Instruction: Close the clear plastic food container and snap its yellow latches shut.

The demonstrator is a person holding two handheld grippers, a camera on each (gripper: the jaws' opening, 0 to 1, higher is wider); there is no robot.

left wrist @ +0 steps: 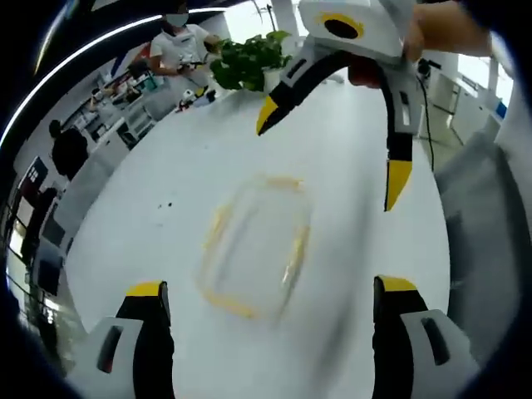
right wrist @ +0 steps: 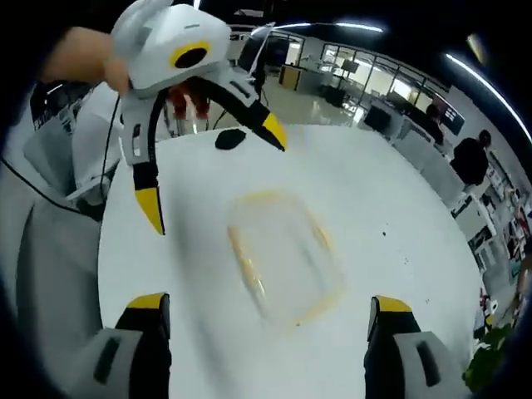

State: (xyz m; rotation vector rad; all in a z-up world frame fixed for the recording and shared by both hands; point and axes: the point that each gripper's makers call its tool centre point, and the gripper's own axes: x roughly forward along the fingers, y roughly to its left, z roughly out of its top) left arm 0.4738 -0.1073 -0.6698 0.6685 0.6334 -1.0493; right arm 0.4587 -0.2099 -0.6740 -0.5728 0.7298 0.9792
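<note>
Container (left wrist: 253, 249) sits mid-table (left wrist: 150, 191), well off every edge, blurred; latch state cannot be told. Your left gripper (left wrist: 270, 303) and right gripper (right wrist: 266, 312) hover over it, jaws apart, empty. Descend unevenly and you risk skidding it across the table.

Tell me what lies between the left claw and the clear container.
Left gripper view: only bare white table between the left claw and the container. Nothing blocks it.

Clear plastic container (left wrist: 253, 249) w/ yellow latches, blurred, lies flat on white bench (left wrist: 166, 179), centred ahead of fingers (left wrist: 148, 293), untouched; latch state can't tell.
</note>
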